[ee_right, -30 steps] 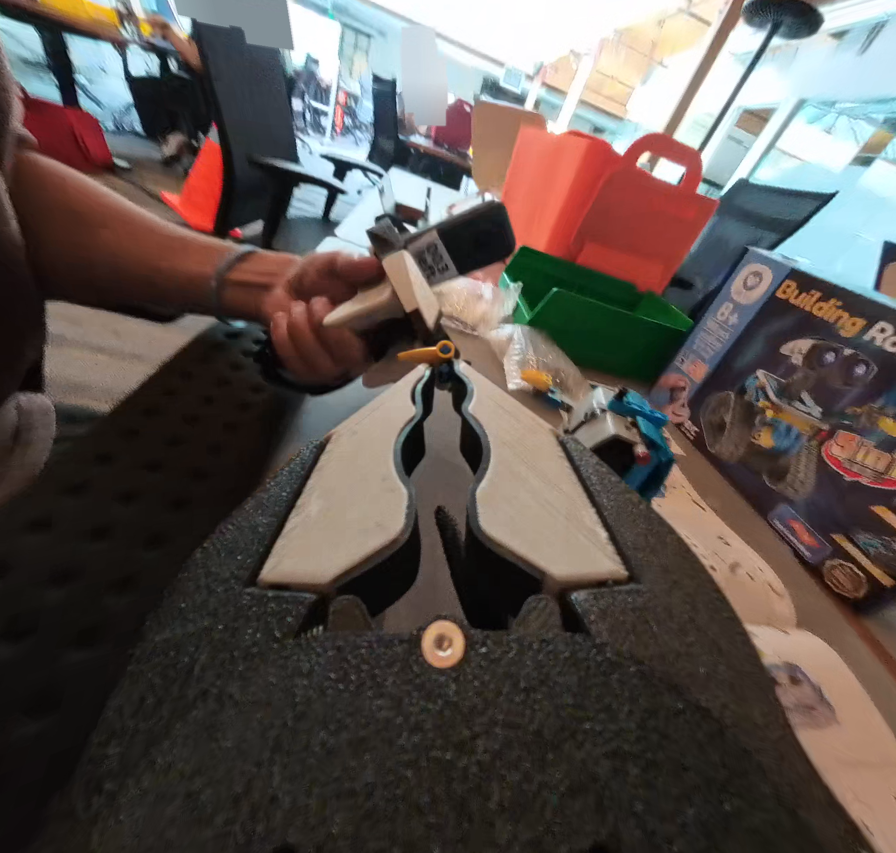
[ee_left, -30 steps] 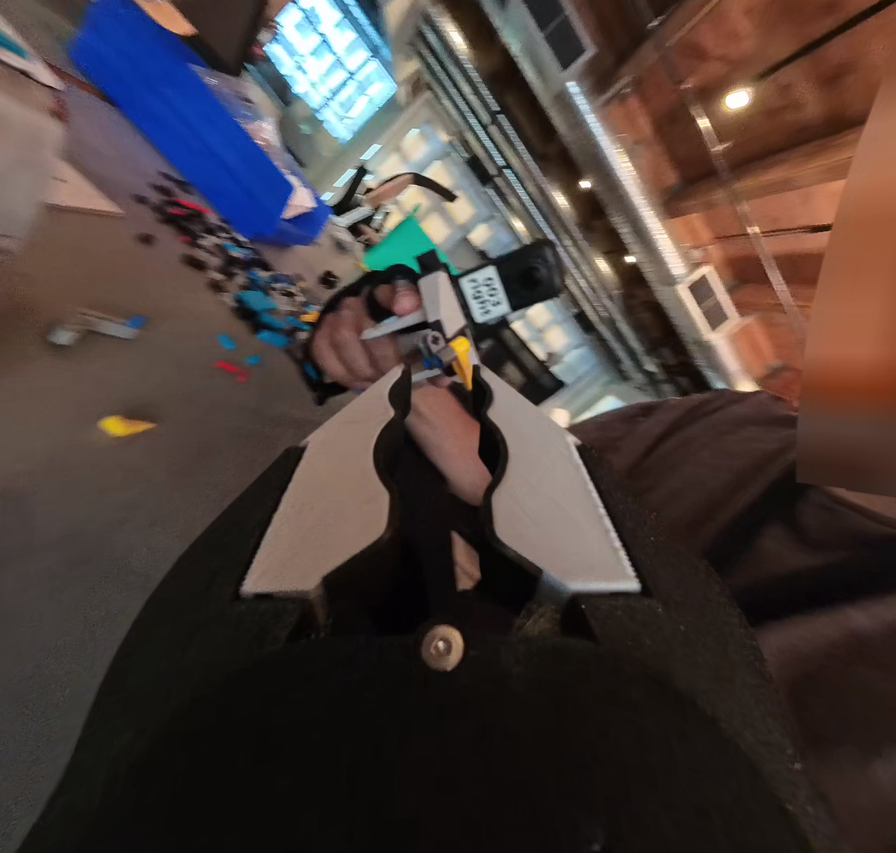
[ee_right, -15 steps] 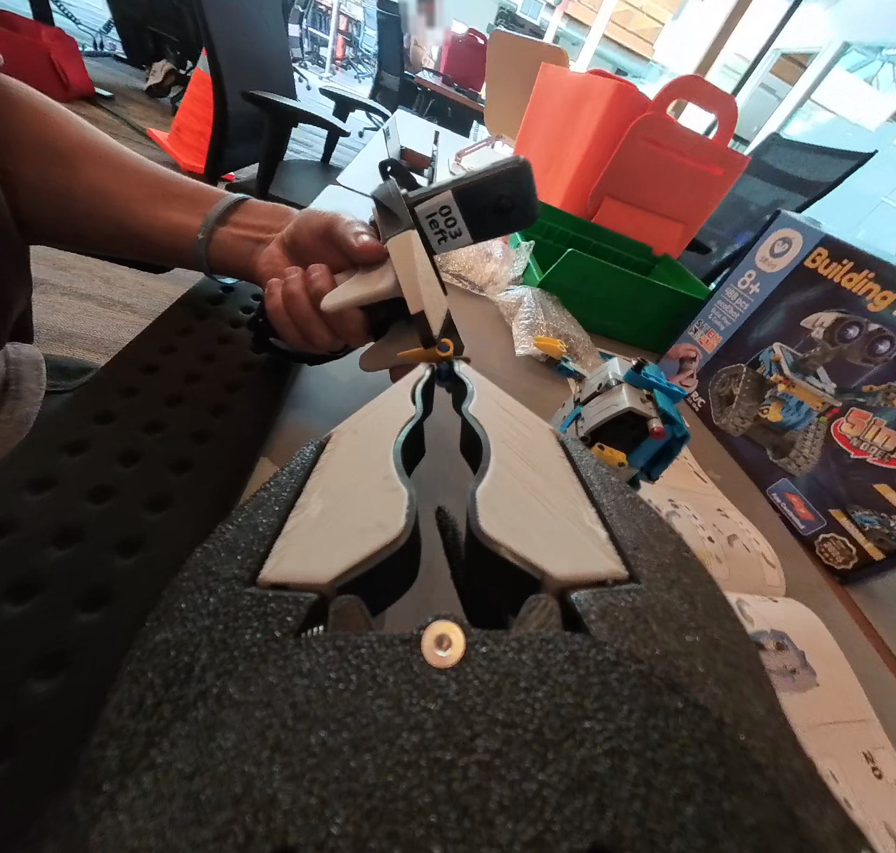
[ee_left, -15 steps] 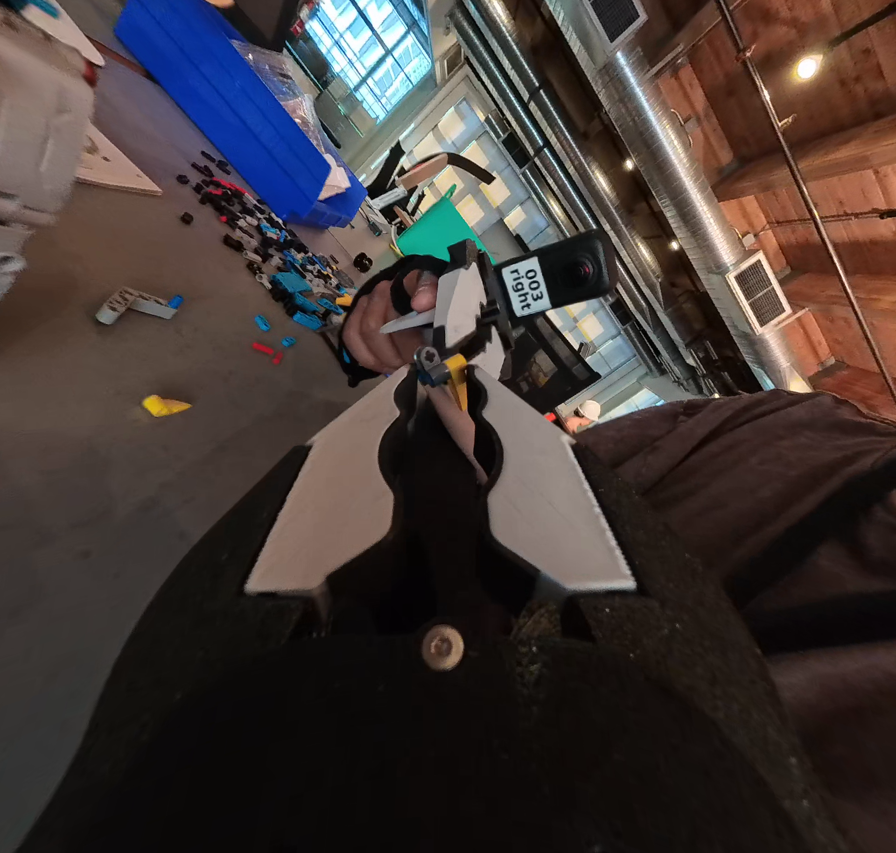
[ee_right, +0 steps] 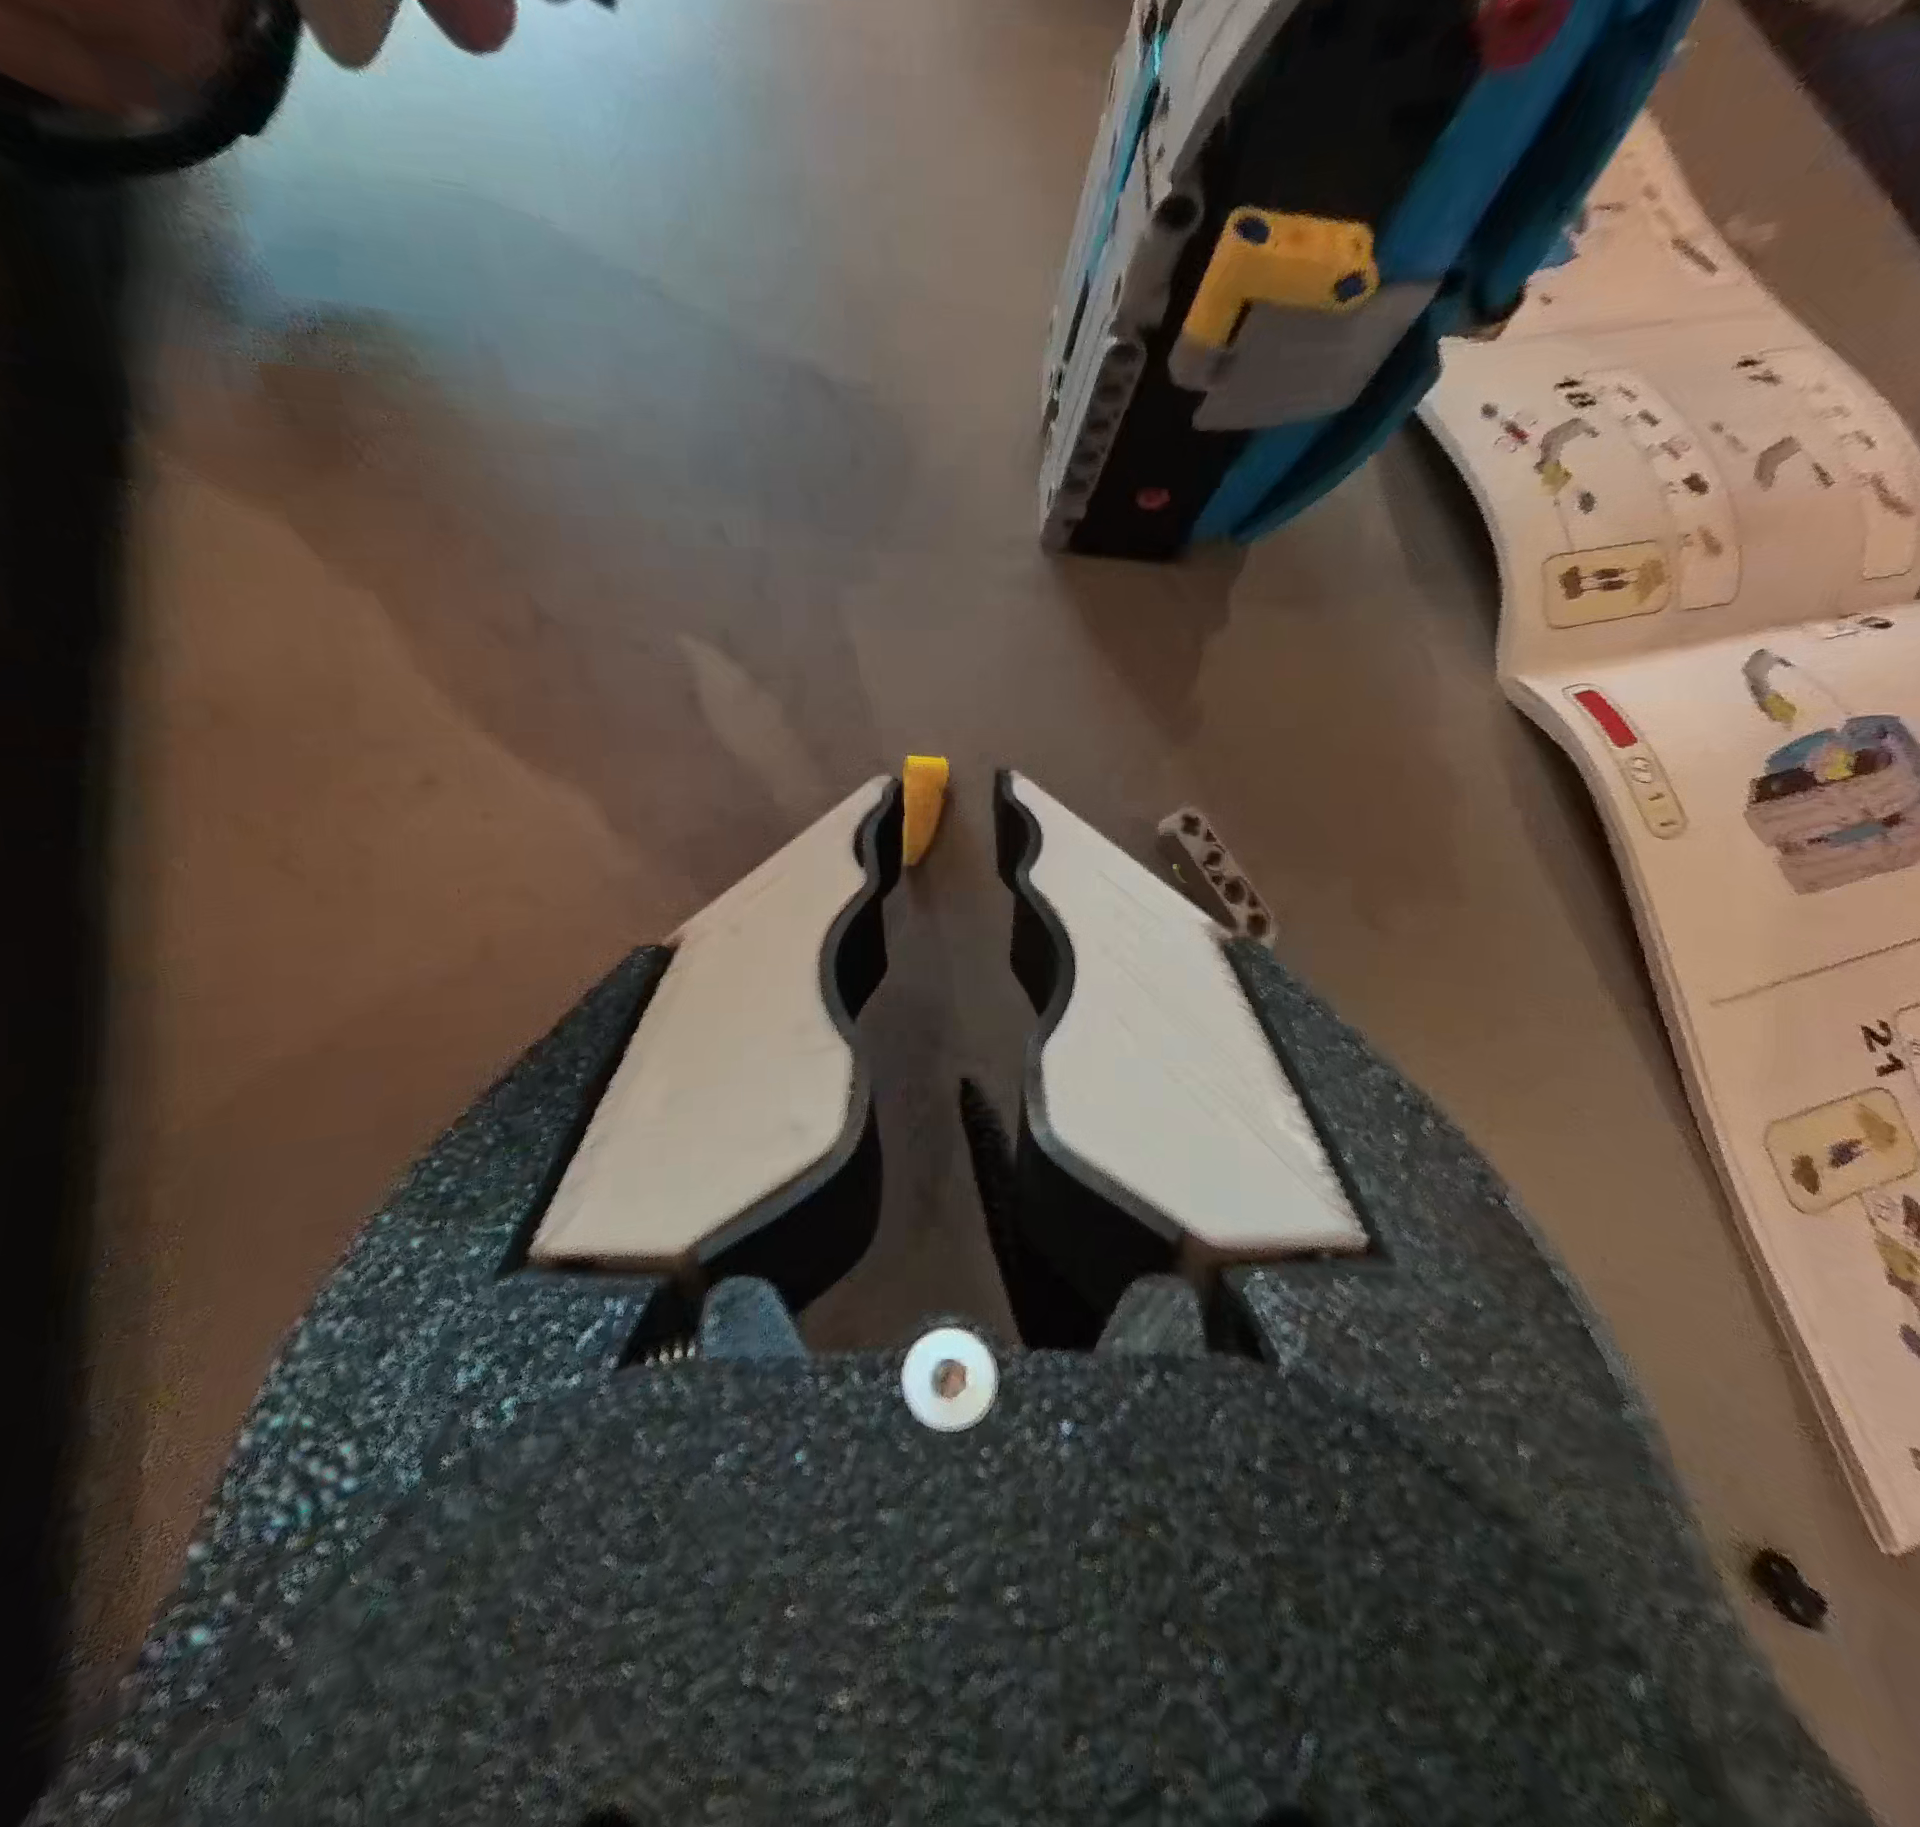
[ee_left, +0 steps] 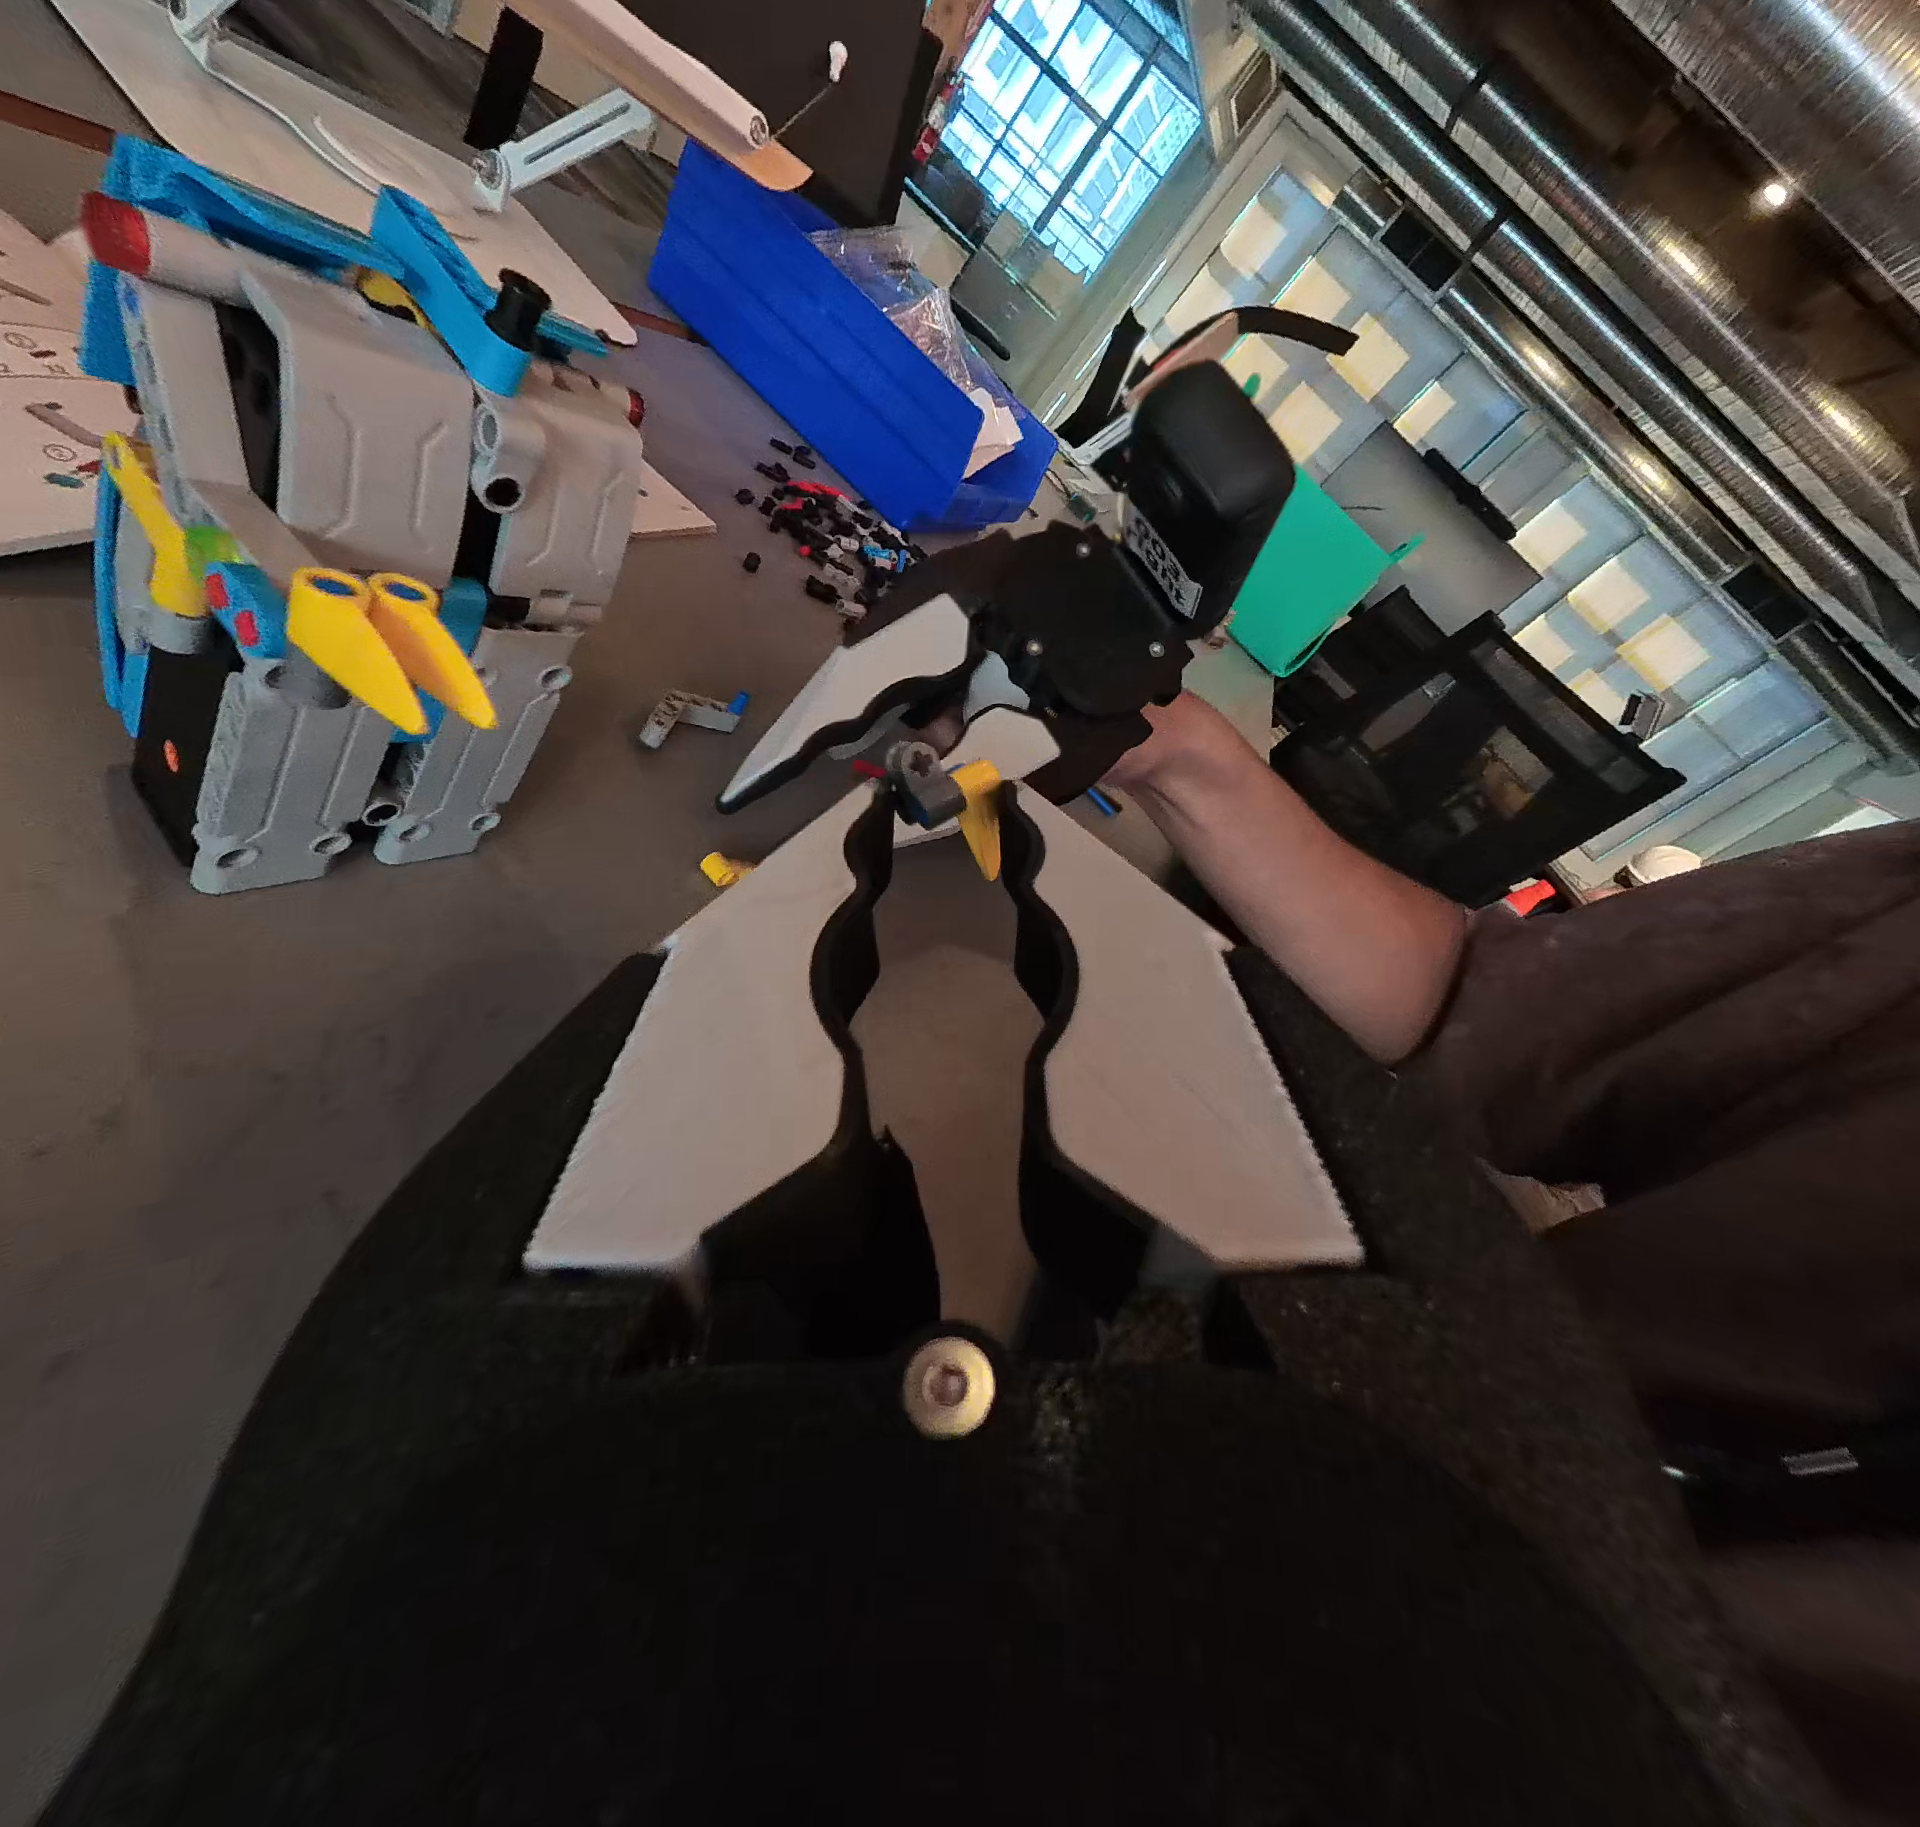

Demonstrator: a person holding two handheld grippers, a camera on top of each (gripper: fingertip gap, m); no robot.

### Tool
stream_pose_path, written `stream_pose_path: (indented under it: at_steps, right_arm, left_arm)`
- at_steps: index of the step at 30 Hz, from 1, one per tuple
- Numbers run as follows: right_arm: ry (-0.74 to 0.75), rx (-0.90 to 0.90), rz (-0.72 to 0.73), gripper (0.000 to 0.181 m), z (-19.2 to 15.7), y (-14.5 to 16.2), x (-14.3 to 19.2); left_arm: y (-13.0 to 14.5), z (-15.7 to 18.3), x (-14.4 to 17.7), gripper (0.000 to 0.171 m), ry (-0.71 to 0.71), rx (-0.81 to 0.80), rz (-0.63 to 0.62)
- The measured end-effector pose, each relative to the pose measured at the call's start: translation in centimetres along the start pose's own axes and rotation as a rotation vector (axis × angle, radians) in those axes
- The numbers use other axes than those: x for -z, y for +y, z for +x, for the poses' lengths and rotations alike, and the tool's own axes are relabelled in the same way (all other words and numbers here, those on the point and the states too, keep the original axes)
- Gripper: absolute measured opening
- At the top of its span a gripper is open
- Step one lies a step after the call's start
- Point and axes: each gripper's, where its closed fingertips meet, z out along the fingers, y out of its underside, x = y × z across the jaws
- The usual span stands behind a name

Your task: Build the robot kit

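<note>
My left gripper (ee_left: 940,809) is shut on a small grey, blue and yellow brick assembly (ee_left: 951,798), held above the grey table (ee_left: 260,1050). My right gripper (ee_right: 943,790) points down at the table with its jaws a little apart. A small yellow piece (ee_right: 923,807) lies between its fingertips, against the left finger and clear of the right one. In the left wrist view the right gripper (ee_left: 748,790) reaches down beside that yellow piece (ee_left: 719,868). A grey, blue and yellow brick robot model (ee_left: 343,582) stands on the table; it also shows in the right wrist view (ee_right: 1299,219).
An open instruction booklet (ee_right: 1714,842) lies right of the model. A grey beam (ee_right: 1216,873) lies by my right finger. A blue bin (ee_left: 831,354), a scatter of small loose parts (ee_left: 821,530), a green bin (ee_left: 1309,572) and a black crate (ee_left: 1455,759) stand farther back. Left tips to right tips: about 12 cm.
My right gripper left the small assembly, swung down to the table and opened around a yellow piece. My left gripper kept the assembly and turned toward the table and model.
</note>
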Motion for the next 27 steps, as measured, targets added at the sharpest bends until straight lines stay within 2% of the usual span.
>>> stream_pose_path:
  at_steps: [6, 7, 10, 12, 14, 15, 17, 20, 27]
  right_arm:
    - [-0.083, -0.027, -0.047, 0.014, -0.8, 0.4, -1.4]
    - [-0.082, -0.032, -0.05, 0.009, -0.7, 0.5, -1.4]
    - [-0.067, -0.013, -0.027, 0.008, -0.7, -0.2, -0.8]
    - [-0.013, 0.029, 0.13, 0.008, -1.0, -3.6, 1.0]
    - [0.102, 0.108, 0.364, 0.008, -1.6, -8.7, 4.4]
    - [0.136, 0.165, 0.425, 0.008, -2.4, -10.3, 5.6]
    - [0.258, 0.268, 0.411, 0.008, -2.3, -11.2, 6.2]
    - [0.326, 0.342, 0.406, 0.008, -2.5, -11.3, 6.0]
    - [0.34, 0.398, 0.392, 0.008, -3.3, -11.2, 5.3]
  left_arm:
    - [0.2, -0.2, -0.3, 0.02, 0.0, 0.025, 0.007]
    - [0.1, -0.2, -0.3, 0.02, 0.006, 0.033, 0.015]
    - [-0.2, 0.0, -0.3, 0.02, 0.028, 0.055, 0.045]
    - [-0.5, 0.1, -0.3, 0.02, 0.038, 0.071, 0.064]
    - [-0.7, 0.3, -0.3, 0.02, 0.05, 0.079, 0.083]
    - [-0.9, 0.6, -0.4, 0.02, 0.058, 0.078, 0.091]
    - [-1.1, 1.1, -0.4, 0.02, 0.075, 0.068, 0.104]
    - [-1.0, 1.2, -0.6, 0.02, 0.075, 0.067, 0.103]
    - [-0.8, 1.0, -0.9, 0.02, 0.057, 0.068, 0.097]
